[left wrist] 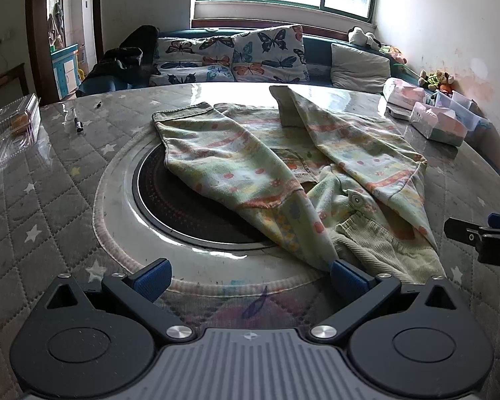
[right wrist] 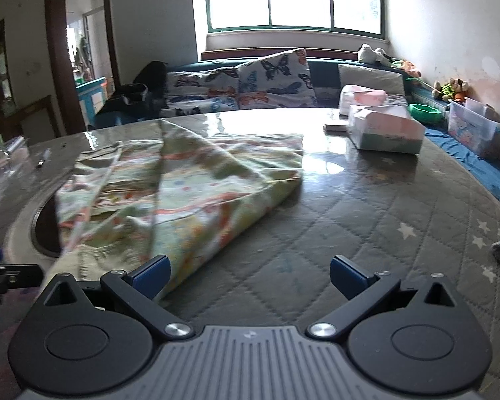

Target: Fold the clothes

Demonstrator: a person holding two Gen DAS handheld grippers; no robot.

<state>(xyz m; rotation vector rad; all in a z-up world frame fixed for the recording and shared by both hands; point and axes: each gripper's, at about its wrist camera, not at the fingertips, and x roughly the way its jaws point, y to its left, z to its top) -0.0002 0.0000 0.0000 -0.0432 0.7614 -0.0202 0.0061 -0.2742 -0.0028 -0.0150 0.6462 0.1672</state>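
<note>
A pale green patterned child's garment [left wrist: 283, 173] lies spread on the quilted table, both sleeves folded in over its body, its ribbed hem toward me. It also shows in the right wrist view [right wrist: 170, 193]. My left gripper [left wrist: 250, 275] is open, low over the table; its right fingertip [left wrist: 345, 275] touches the garment's near corner. My right gripper [right wrist: 250, 275] is open and empty, its left fingertip [right wrist: 151, 276] at the garment's near right edge. The right gripper's side shows in the left wrist view [left wrist: 483, 236].
The table [right wrist: 366, 233] has a round black inset hotplate [left wrist: 183, 206] partly under the garment. Tissue packs [right wrist: 383, 126] stand at the far right, a clear plastic box [left wrist: 13, 126] and a small tool [left wrist: 78, 123] at the far left. A sofa with butterfly cushions [left wrist: 250, 56] is behind.
</note>
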